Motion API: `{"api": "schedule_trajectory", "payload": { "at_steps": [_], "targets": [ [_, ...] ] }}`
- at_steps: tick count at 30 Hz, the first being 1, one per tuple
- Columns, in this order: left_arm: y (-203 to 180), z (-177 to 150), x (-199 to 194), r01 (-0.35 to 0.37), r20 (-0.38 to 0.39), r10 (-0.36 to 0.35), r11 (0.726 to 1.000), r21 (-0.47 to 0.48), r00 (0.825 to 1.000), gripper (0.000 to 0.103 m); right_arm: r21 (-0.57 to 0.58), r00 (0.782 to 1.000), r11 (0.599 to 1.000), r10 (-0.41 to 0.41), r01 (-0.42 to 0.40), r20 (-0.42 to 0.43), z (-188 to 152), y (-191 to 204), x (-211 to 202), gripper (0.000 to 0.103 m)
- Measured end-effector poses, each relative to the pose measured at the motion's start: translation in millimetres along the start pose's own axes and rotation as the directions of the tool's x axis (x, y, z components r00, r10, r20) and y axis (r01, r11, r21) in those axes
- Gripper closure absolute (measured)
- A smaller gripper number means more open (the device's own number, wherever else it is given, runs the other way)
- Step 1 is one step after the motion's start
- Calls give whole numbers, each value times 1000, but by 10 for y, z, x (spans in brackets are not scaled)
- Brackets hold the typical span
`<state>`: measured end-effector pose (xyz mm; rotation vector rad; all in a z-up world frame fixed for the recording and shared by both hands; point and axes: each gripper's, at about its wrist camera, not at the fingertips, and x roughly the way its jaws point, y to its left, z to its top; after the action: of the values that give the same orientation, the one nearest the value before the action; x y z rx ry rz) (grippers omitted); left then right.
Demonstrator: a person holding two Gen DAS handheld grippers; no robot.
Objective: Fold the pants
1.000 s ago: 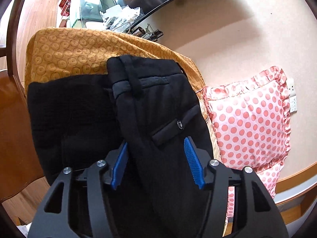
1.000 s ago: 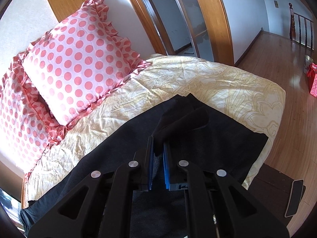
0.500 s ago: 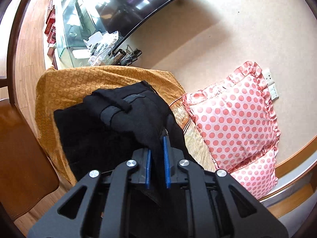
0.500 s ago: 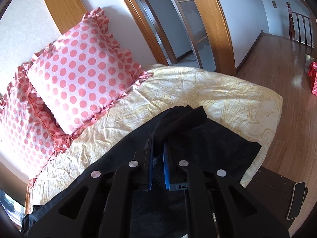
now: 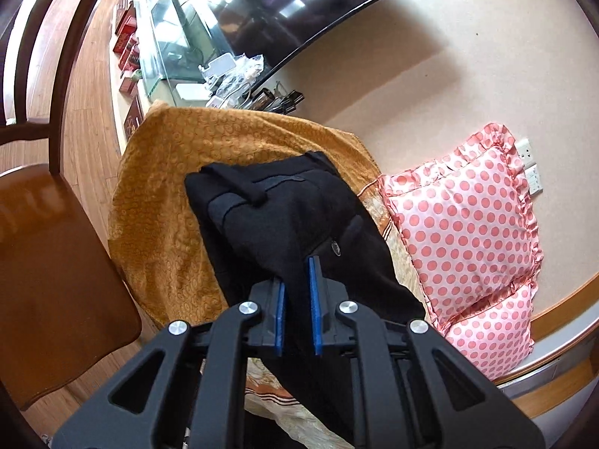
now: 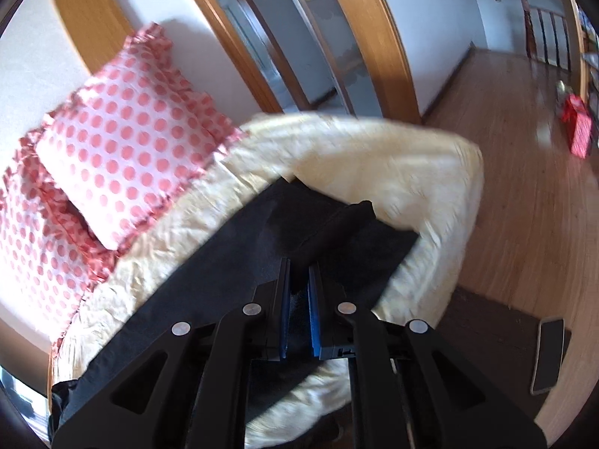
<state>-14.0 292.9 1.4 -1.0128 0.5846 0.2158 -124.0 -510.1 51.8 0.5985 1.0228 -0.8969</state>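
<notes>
Black pants (image 5: 284, 217) hang from my left gripper (image 5: 297, 273), which is shut on the fabric near the back pocket; the waistband end is lifted above the orange-gold bed cover (image 5: 179, 172). In the right wrist view my right gripper (image 6: 298, 273) is shut on the leg end of the pants (image 6: 314, 224), raised above the cream bedspread (image 6: 374, 157). The rest of the black cloth trails down to the lower left. The right view is blurred by motion.
Pink polka-dot pillows (image 5: 464, 224) lean on the wall; they also show in the right wrist view (image 6: 123, 157). A wooden chair (image 5: 48, 262) stands left of the bed. A glass cabinet (image 5: 176, 48) with clutter is behind. A phone (image 6: 548, 355) lies on a dark bench.
My left gripper closed on the pants and lifted the waistband end off the bed. My right gripper, still shut on the leg end, has risen and swung fast.
</notes>
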Motion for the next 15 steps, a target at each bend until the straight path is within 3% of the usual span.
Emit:
{"api": "schedule_trajectory", "payload": {
  "at_steps": [7,10,11,12,13,14,15],
  "targets": [
    [6,9,23,-2,-19,2,1000,7,1000,90,25,999,1000,-16,17,-42,-114,-176,116,94],
    [24,-17,48,-14,-19,14,1000,4,1000,79,23,998,999,-26,28,-61,-112,-154,97,88],
    [43,-22,55,-16,-19,16,1000,-4,1000,70,36,998,999,-31,33,-58,-108,-162,71,76],
    [67,-25,53,-18,-17,18,1000,-13,1000,61,42,998,998,-38,41,-50,-94,-160,48,49],
    [96,-24,52,-19,-15,19,999,-28,1000,56,47,998,997,-57,57,-17,-91,-173,-29,36],
    [120,-18,51,-16,-14,16,999,-40,1000,51,43,998,997,-66,65,12,-84,-168,-72,28],
    [131,-11,44,-12,-12,11,999,-46,1000,51,29,996,996,-80,79,45,-76,-149,-129,29]
  ]
}}
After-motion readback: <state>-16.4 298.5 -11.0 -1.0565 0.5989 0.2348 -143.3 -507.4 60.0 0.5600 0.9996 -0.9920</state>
